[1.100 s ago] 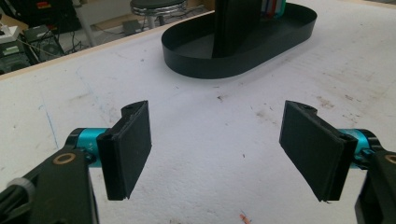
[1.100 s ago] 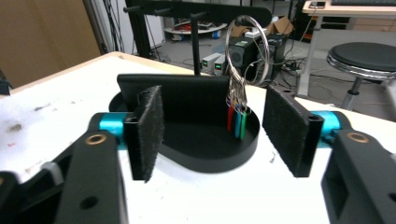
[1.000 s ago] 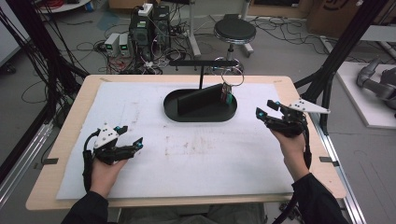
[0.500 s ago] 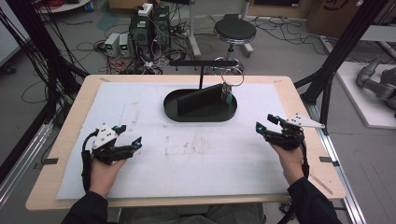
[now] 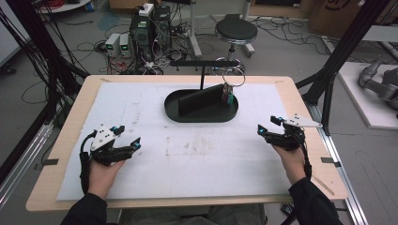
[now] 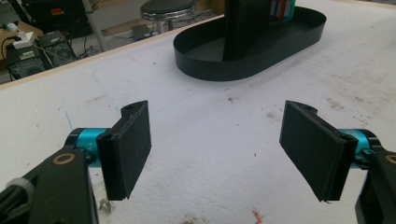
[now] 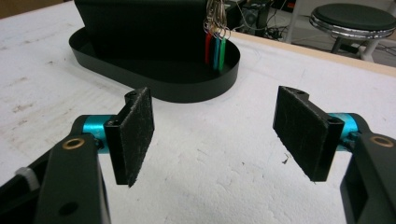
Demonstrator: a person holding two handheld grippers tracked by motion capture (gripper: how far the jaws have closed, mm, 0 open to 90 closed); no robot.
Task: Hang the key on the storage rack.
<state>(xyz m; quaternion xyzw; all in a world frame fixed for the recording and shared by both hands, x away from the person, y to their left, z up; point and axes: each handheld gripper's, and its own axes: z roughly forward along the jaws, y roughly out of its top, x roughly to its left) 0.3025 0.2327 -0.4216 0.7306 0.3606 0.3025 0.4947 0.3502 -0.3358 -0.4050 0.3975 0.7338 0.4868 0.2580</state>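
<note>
A black oval tray (image 5: 202,117) sits at the far middle of the white mat, with a black upright block (image 5: 197,101) inside it. A key ring with red, blue and green tags (image 5: 228,93) hangs from a black T-shaped stand (image 5: 204,62) into the tray's right end. My left gripper (image 5: 129,134) rests low over the mat at the near left, open and empty (image 6: 217,154). My right gripper (image 5: 268,124) is at the right, pointing toward the tray (image 7: 187,91) and the tags (image 7: 215,46). Its jaws have just been opening, and nothing is between them (image 7: 215,140).
The white mat (image 5: 197,159) covers most of the wooden table. A black frame post (image 5: 328,79) rises by the right edge. Behind the table stand a stool (image 5: 236,32) and electronics boxes with cables (image 5: 145,23) on the floor.
My right hand has sunk toward the mat, and its jaws stand a little wider. The left hand has not moved.
</note>
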